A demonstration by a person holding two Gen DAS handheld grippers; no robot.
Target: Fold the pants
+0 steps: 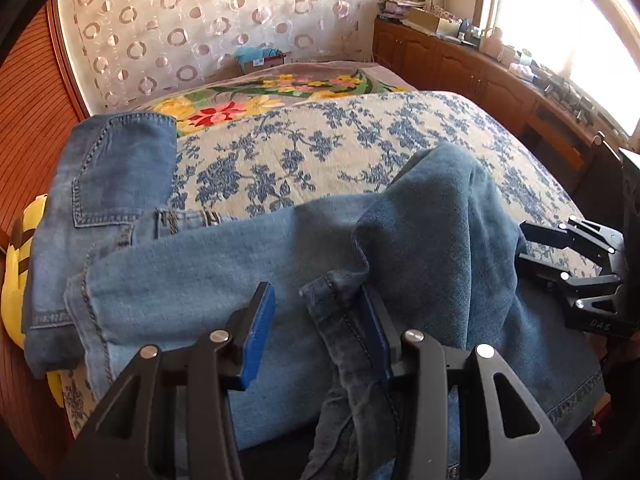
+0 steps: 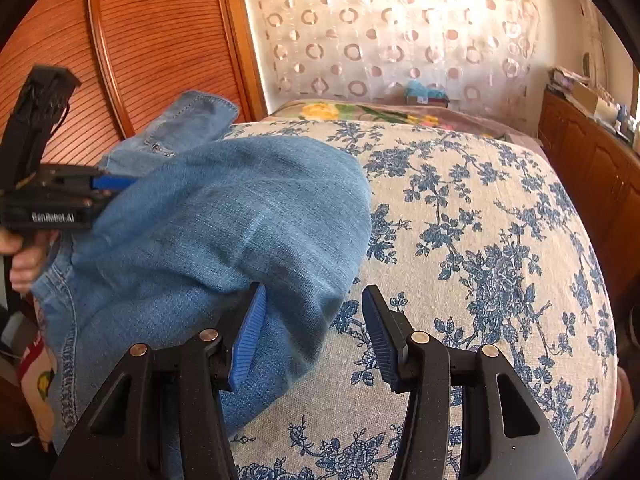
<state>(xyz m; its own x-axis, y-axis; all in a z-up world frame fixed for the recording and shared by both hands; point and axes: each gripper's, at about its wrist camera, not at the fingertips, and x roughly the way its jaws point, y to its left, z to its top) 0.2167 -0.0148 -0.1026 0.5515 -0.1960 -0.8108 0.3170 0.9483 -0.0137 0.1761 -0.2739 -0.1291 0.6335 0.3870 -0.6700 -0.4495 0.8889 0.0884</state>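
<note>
Blue jeans lie crumpled across a bed's cream bedspread with blue flowers, waist and pockets to the left, one leg bunched into a hump at the right. My left gripper stands open over them. A dark hem strip rests against its right pad and hangs down, with the other pad well away from it. My right gripper is at the hump's right side. In the right wrist view the right gripper is open, and the jeans edge lies by its left pad. A hand holds the left gripper at the jeans' far side.
A yellow plush toy lies at the bed's left edge under the jeans. A flowered blanket covers the far end. Wooden cabinets with clutter on top run along the right. A slatted wooden panel and a curtain stand behind.
</note>
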